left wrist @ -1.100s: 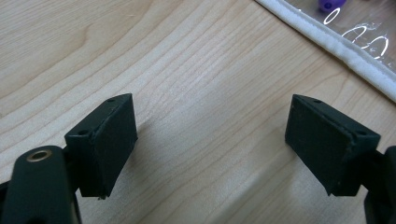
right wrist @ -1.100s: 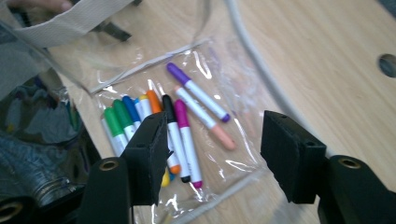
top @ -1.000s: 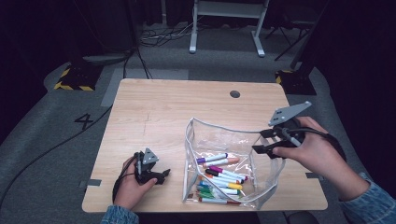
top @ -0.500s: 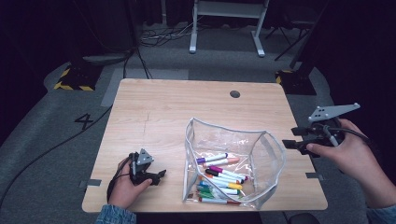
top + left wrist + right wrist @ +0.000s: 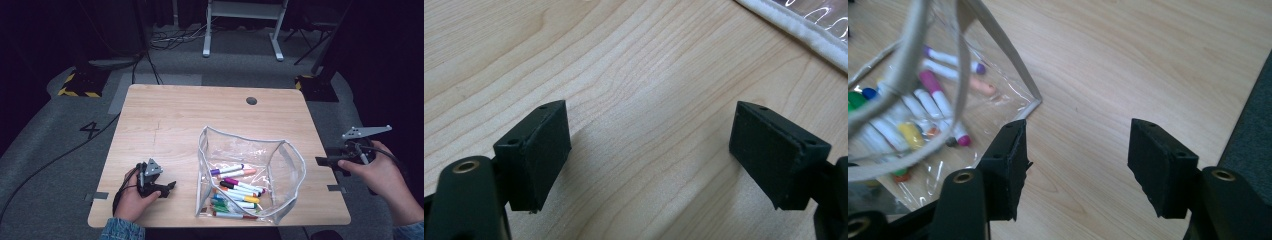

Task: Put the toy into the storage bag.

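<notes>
A clear plastic pouch (image 5: 280,165) with a pale zip rim stands open on the wooden table (image 5: 200,120), holding several coloured markers (image 5: 235,187). My left gripper (image 5: 167,187) rests low on the table near the front left corner, open, with bare wood between its jaws (image 5: 649,160); the pouch rim (image 5: 794,30) crosses the top right of the left gripper view. My right gripper (image 5: 322,161) hovers at the table's right edge, open and holding nothing (image 5: 1075,160). The pouch (image 5: 928,100) and its markers (image 5: 943,107) lie just left of its jaws.
A round cable hole (image 5: 251,100) sits near the table's far edge. Dark carpet (image 5: 1255,130) lies past the right edge. A white stand (image 5: 240,30) and cables (image 5: 165,40) are on the floor beyond the table.
My right gripper has let go of the pouch's right rim and drawn back to the table's right edge. The pouch stays standing open. My left gripper has barely moved.
</notes>
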The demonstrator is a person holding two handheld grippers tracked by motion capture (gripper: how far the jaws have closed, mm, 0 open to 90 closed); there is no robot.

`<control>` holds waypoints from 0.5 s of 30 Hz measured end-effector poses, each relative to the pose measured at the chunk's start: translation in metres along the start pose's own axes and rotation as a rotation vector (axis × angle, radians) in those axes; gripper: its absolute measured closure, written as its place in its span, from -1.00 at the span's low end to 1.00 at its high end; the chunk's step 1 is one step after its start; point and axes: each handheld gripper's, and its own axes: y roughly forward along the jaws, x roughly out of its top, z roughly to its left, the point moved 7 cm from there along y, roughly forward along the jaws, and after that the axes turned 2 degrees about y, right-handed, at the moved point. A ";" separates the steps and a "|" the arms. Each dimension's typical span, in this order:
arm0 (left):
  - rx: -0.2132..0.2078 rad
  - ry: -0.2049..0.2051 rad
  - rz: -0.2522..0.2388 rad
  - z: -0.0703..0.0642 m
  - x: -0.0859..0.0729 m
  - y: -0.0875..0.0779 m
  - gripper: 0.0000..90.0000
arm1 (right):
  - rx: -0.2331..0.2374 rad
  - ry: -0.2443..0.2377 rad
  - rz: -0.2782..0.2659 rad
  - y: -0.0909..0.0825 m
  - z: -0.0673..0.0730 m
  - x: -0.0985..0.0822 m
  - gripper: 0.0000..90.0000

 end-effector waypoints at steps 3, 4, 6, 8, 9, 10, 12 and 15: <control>0.011 0.005 -0.002 0.001 0.000 0.000 -0.62 | 0.010 0.016 0.011 0.014 -0.007 -0.013 -0.11; 0.013 0.007 -0.002 0.001 0.000 0.000 -0.62 | 0.013 0.022 0.014 0.019 -0.009 -0.017 -0.12; 0.013 0.006 -0.002 0.001 0.000 0.000 -0.62 | 0.019 0.026 0.025 0.030 -0.012 -0.027 -0.14; 0.013 0.006 -0.002 0.001 0.000 0.000 -0.62 | 0.024 0.034 0.036 0.039 -0.013 -0.036 -0.15; 0.009 0.003 0.001 0.001 0.000 0.000 -0.62 | 0.025 0.031 0.039 0.044 -0.014 -0.040 -0.16; 0.010 0.003 0.001 0.001 0.000 0.000 -0.62 | 0.031 0.038 0.043 0.049 -0.013 -0.045 -0.17; 0.010 0.003 0.000 0.001 0.000 0.000 -0.62 | 0.036 0.041 0.054 0.058 -0.013 -0.054 -0.20; 0.010 0.003 0.001 0.001 0.000 0.000 -0.62 | 0.046 0.050 0.072 0.072 -0.012 -0.068 -0.23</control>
